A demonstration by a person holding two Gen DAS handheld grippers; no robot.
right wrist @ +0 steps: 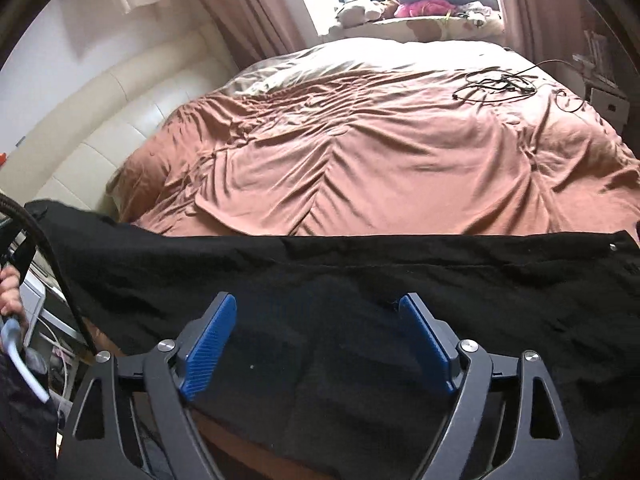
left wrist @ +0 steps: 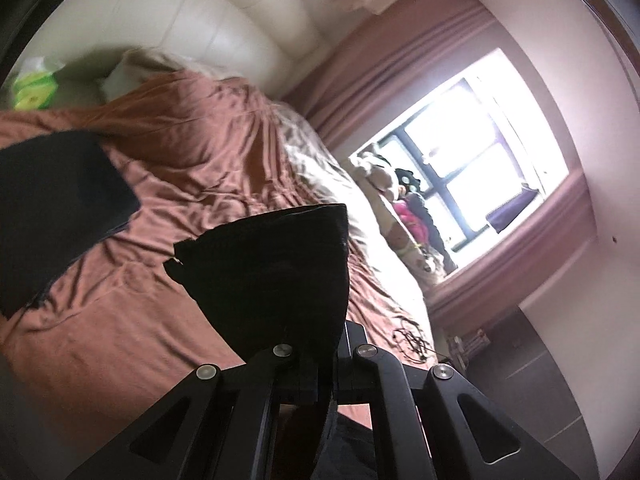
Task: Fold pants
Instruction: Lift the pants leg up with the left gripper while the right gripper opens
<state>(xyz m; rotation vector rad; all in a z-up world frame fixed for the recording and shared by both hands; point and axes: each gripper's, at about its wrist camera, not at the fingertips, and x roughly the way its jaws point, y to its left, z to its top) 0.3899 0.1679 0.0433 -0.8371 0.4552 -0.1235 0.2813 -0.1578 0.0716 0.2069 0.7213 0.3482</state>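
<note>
- Left wrist view: the left gripper is seen clamped on a bunched corner of the black pants; the jaws are drawn together with the cloth pinched between them, and the held fold stands up in front of the camera.
- A second dark, flat piece of fabric is noted at the left edge, lying on the rust-brown bedspread — whether it belongs to the same garment cannot be told.
- A cream padded headboard, a green packet and a bright window with pink curtains are recorded beyond the bed.
- Right wrist view: the right gripper is found spread wide, its blue pads well apart and pressing on nothing.
- The pants are seen stretched as a wide black band across the near edge of the bed, passing under and between the spread fingers — no grip is made.
- A tangle of black cable is observed on the far right of the bedspread.
- Part of a hand is visible at the left margin.
</note>
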